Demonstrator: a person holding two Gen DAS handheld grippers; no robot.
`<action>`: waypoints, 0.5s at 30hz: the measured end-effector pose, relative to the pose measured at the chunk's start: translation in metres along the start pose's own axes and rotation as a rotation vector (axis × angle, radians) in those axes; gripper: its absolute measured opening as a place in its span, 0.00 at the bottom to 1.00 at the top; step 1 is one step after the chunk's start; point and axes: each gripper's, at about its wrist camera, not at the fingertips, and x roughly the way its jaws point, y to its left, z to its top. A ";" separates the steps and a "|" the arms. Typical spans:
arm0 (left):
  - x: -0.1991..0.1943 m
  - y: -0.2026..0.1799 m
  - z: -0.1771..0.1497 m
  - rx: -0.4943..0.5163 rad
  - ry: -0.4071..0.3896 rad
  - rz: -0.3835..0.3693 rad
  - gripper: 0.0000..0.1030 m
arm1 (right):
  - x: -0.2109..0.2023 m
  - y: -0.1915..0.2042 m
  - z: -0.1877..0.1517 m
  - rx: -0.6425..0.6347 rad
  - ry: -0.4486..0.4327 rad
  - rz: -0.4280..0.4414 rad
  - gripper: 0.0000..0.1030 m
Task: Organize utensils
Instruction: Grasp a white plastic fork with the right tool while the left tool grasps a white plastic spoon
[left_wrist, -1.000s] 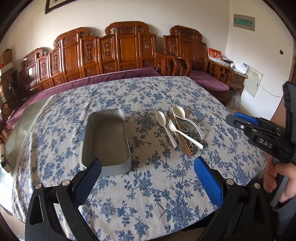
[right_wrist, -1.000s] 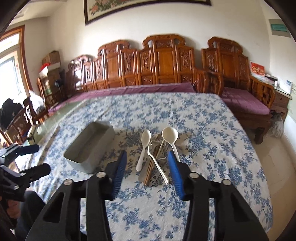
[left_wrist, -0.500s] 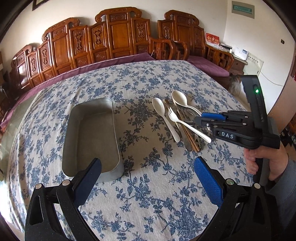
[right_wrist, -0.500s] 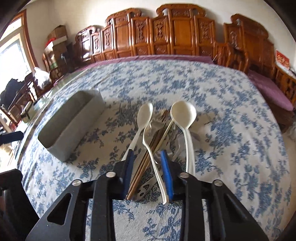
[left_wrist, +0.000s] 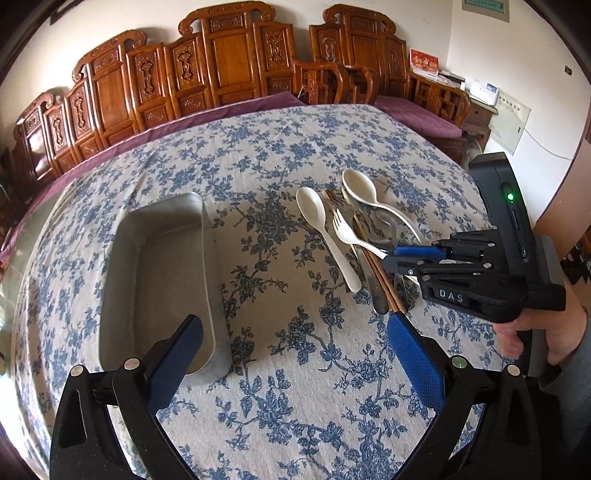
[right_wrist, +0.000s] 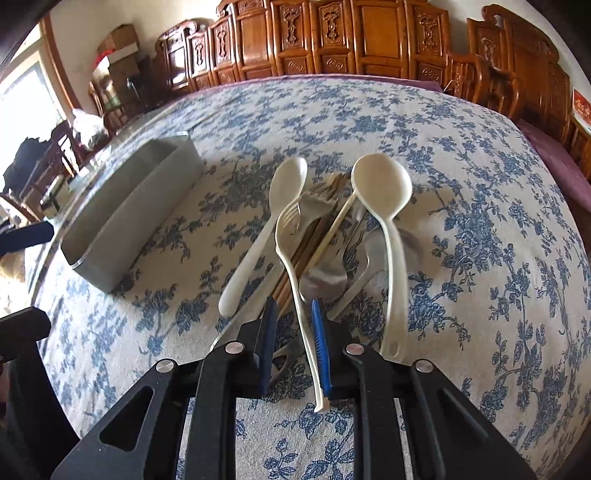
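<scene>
Right gripper (right_wrist: 291, 347) fingers closing around white fork (right_wrist: 291, 258) handle atop utensil pile (right_wrist: 332, 240) on table (right_wrist: 480, 184), easiest grab. Left gripper (left_wrist: 295, 365) fingers spread, empty, waiting near metal tray (left_wrist: 159, 266).

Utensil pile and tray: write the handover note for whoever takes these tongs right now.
Right tongs: jaws closing around the white fork's handle; it sits between the pads, a gap on one side, not yet clamped.
Left tongs: open, empty, hovering near the metal tray.
Things: two white spoons, chopsticks and metal cutlery lie piled on the floral tablecloth, beside the tray.
Done: nothing; the tray is empty.
Left: finish the grip, move the fork into the tray, then the rest.
</scene>
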 end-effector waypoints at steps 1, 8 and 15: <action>0.002 0.000 0.000 0.000 0.004 -0.001 0.94 | 0.001 0.000 -0.001 -0.002 0.004 -0.001 0.18; 0.020 -0.007 0.011 0.004 0.019 0.002 0.94 | -0.003 0.000 -0.002 -0.013 0.000 0.022 0.04; 0.048 -0.016 0.029 0.004 0.030 -0.035 0.94 | -0.021 -0.015 -0.002 0.039 -0.057 0.055 0.04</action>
